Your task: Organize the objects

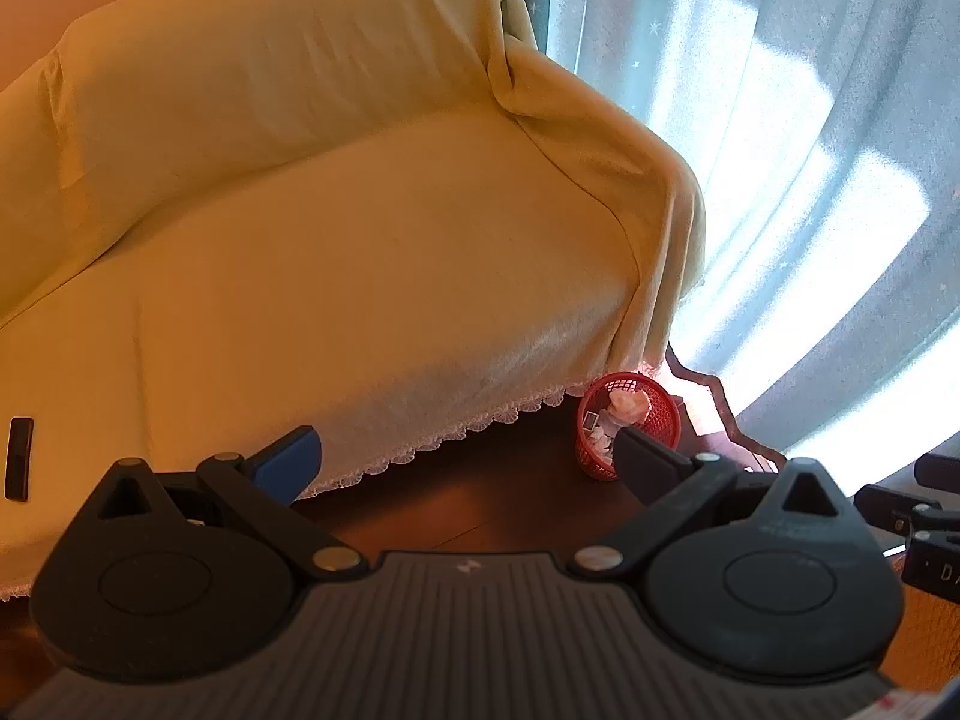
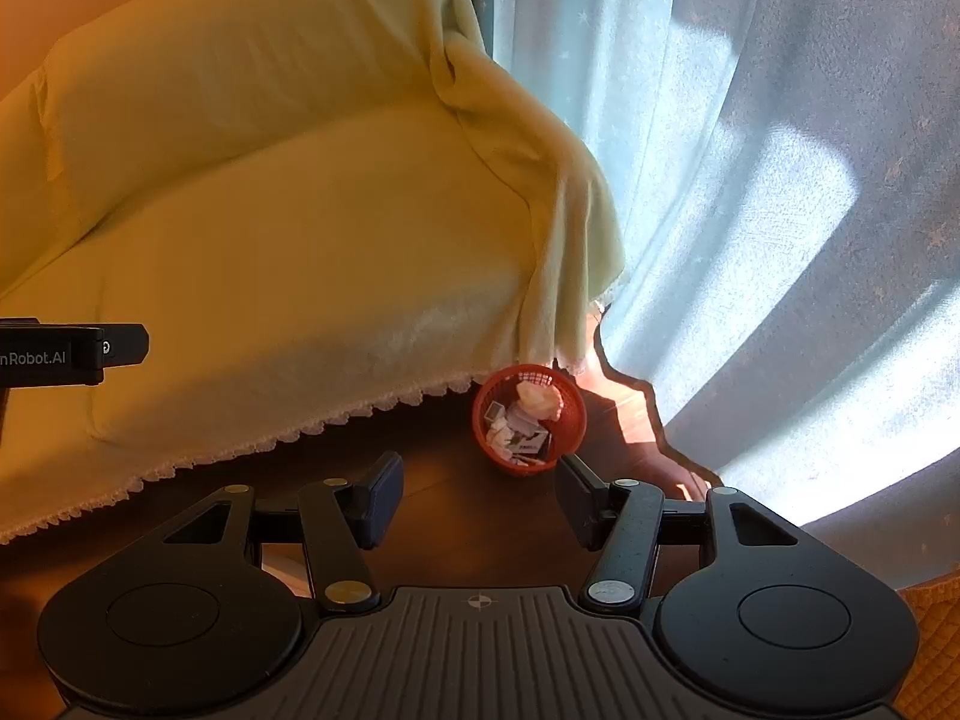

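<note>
A small red mesh basket [image 1: 660, 414] stands on the dark wood floor by the sofa's right corner, holding crumpled paper and small packets; it also shows in the right wrist view [image 2: 576, 420]. A black remote-like bar [image 1: 18, 459] lies on the sofa seat at the far left. My left gripper [image 1: 465, 453] is open and empty, hanging over the floor in front of the sofa. My right gripper [image 2: 480, 495] is open and empty, just short of the basket. The left gripper's body [image 2: 72, 354] shows at the right view's left edge.
A sofa under a yellow cover with a lace hem [image 1: 360, 252] fills the left and middle. Pale blue curtains [image 1: 780, 180] hang on the right, lit by sun. Dark wood floor [image 2: 456, 480] lies between sofa and grippers. An orange quilted fabric [image 2: 930, 648] sits at the lower right.
</note>
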